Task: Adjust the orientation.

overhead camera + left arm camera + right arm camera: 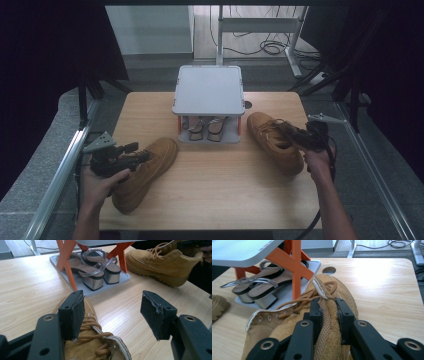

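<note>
Two tan lace-up boots lie on the wooden table [215,190]. The left boot [152,167] lies toe away from me. My left gripper [140,152] hovers at its collar, open. In the left gripper view, one pad [77,315] sits over the laces of this boot [92,347], while the other jaw stands over bare wood. The right boot [267,137] lies beside the rack. My right gripper [284,129] is shut on its collar. In the right gripper view both jaws [327,303] pinch the padded collar edge of that boot [342,290].
A shoe rack [208,90] with a grey top and orange legs stands at the table's middle back. A pair of block-heel sandals [207,127] sits on its lower shelf. A round hole [248,104] is right of the rack. Metal rails flank the table.
</note>
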